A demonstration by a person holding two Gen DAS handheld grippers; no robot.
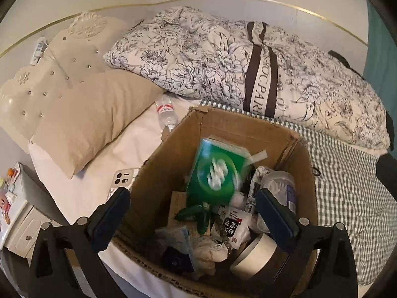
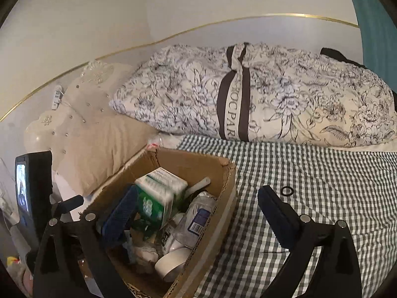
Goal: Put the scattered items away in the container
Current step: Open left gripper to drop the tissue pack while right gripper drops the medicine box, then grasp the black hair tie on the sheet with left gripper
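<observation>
A cardboard box (image 1: 163, 164) stands on the bed and holds several items. A blurred green tissue pack (image 1: 218, 171) is inside it, apart from my fingers. My left gripper (image 1: 193, 213) is open and empty above the box. The box also shows in the right wrist view (image 2: 223, 213), with the green pack (image 2: 153, 203) in it. My right gripper (image 2: 198, 211) is open and empty over the box's right wall. A water bottle (image 1: 166, 113) and a white phone (image 1: 122, 180) lie on the sheet left of the box. A black hair tie (image 2: 286, 190) lies on the checked blanket.
A beige pillow (image 1: 86, 121) and a floral duvet (image 1: 235, 69) lie behind the box. A checked blanket (image 2: 322, 186) covers the bed's right side. A tufted headboard (image 1: 62, 57) is at the left, with a white nightstand (image 1: 22, 226) below it. The left gripper's body (image 2: 34, 193) is beside the box.
</observation>
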